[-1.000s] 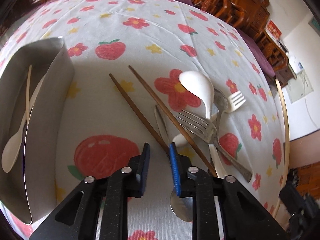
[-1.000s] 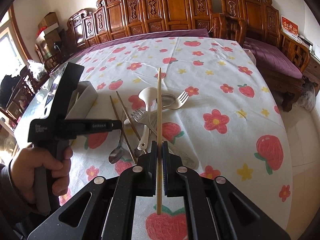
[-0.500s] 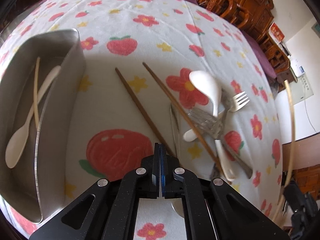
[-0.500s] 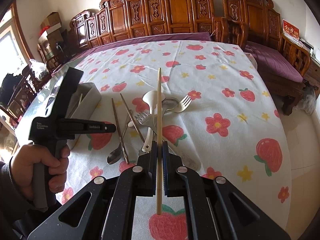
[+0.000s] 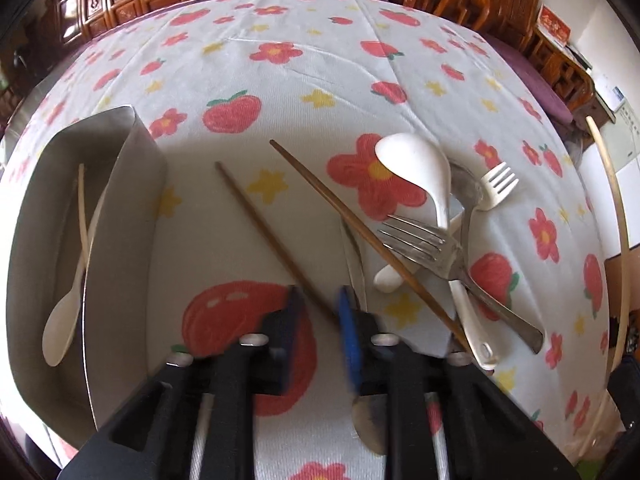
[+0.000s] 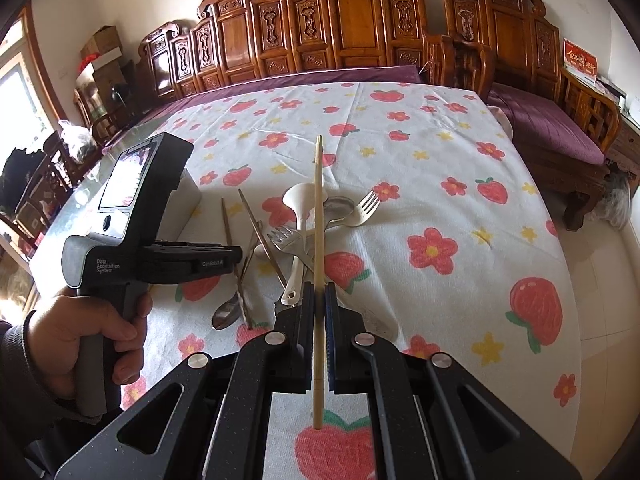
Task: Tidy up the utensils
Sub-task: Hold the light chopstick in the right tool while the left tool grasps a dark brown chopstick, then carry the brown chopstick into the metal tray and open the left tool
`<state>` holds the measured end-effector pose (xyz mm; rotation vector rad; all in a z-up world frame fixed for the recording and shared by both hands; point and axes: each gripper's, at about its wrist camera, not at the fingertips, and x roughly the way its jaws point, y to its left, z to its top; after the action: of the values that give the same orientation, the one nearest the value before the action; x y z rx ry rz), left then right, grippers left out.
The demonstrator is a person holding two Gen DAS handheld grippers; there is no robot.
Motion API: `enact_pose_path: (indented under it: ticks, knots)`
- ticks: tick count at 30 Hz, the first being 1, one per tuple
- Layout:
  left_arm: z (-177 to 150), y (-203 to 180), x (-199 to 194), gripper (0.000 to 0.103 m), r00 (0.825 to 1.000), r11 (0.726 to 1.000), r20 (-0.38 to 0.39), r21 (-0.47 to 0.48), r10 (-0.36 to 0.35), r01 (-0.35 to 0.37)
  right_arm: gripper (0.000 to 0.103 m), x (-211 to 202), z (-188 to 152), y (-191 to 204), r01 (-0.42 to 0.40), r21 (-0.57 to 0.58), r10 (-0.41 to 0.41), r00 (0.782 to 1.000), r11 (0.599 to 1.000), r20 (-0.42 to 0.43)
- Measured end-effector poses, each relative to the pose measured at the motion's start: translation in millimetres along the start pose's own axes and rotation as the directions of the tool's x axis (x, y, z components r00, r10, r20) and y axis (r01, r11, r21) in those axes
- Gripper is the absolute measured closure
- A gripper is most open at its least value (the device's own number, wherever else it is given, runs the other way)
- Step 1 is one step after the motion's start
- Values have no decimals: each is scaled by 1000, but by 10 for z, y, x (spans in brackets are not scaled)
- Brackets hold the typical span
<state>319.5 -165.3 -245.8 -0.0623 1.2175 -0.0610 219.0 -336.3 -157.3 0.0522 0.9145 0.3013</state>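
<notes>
My left gripper (image 5: 318, 300) is open and low over the table, its jaws on either side of the near end of a dark brown chopstick (image 5: 272, 236). A second brown chopstick (image 5: 360, 232) lies to its right, under a pile with a white ceramic spoon (image 5: 420, 172), a metal fork (image 5: 440, 248), a pale fork (image 5: 496, 184) and a metal spoon (image 5: 368, 420). My right gripper (image 6: 318, 292) is shut on a light wooden chopstick (image 6: 318, 240) that points up and away above the table. The left gripper also shows in the right wrist view (image 6: 236, 254).
A metal tray (image 5: 136, 160) stands at the left and holds a pale spoon (image 5: 64, 320) and a pale chopstick (image 5: 82, 200). The flowered tablecloth (image 5: 280, 80) covers the table. Carved wooden chairs (image 6: 340, 32) line the far side.
My left gripper was open, shut half a second ago, and has opened again around the brown chopstick's end. My right gripper keeps holding the light chopstick, nearly still.
</notes>
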Motion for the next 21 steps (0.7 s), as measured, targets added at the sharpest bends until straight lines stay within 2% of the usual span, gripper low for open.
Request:
enact_pose_path:
  ticks: [4,11,21]
  knots:
    - [14,90,-11,99,999,999,-6,-36,-36,35,97,-3,7,6,2,-7,-2,1000,1000,1]
    - [-46,200,-154,99,996,996,15,-40,-83,83,97,17,-17,37,10,-18,-11,1000,1000,-4]
    - [-34,399,-654,99,988,993,96,7,-117,117,97,132,-25,260,7,-61,-9,1000,998,-18]
